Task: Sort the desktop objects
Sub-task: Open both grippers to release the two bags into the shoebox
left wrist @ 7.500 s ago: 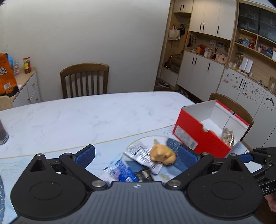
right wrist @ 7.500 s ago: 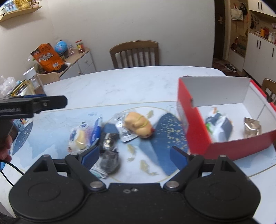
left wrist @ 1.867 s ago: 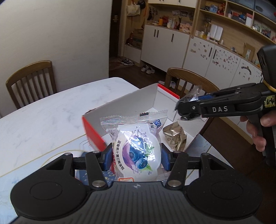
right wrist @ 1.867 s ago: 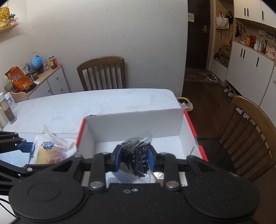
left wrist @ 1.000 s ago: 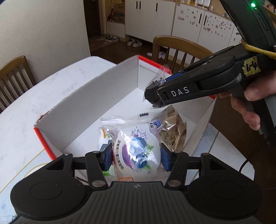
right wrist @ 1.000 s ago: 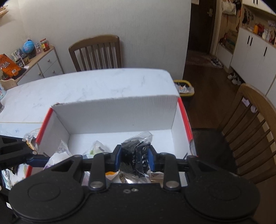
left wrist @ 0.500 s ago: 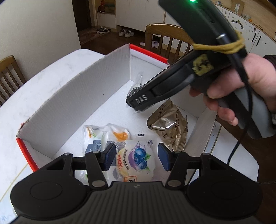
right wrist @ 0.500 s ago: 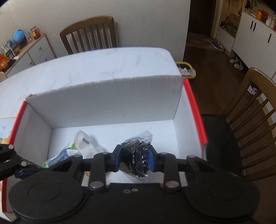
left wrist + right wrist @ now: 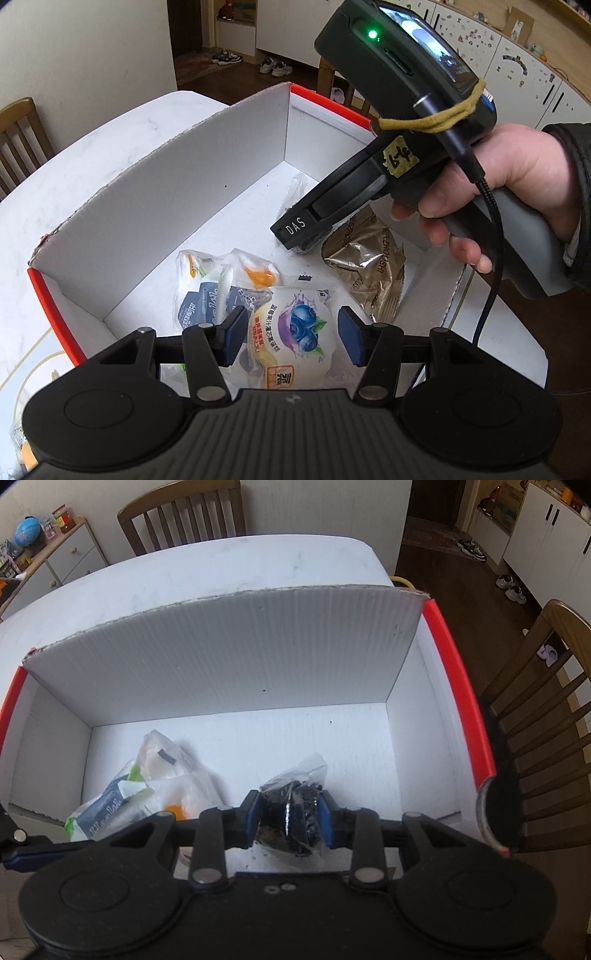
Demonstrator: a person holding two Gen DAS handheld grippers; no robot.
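Observation:
A red box with white inside walls (image 9: 207,173) (image 9: 236,653) stands on the marble table. My left gripper (image 9: 291,339) is open over the box; the blueberry bun packet (image 9: 295,332) lies loose between its fingers on the box floor. A blue-and-white packet (image 9: 207,302) (image 9: 110,805) and a gold foil packet (image 9: 369,266) lie in the box too. My right gripper (image 9: 290,821) (image 9: 295,236) is shut on a clear packet of dark snacks (image 9: 291,812), low inside the box.
A wooden chair (image 9: 546,716) stands right of the box and another (image 9: 184,513) behind the table. The marble table top (image 9: 184,576) stretches beyond the box. A sideboard (image 9: 55,554) stands at the far left. White cupboards (image 9: 517,74) line the far wall.
My left gripper opened and let the blueberry bun packet drop into the box. My right gripper, shut on the dark snack packet, moved lower into the box.

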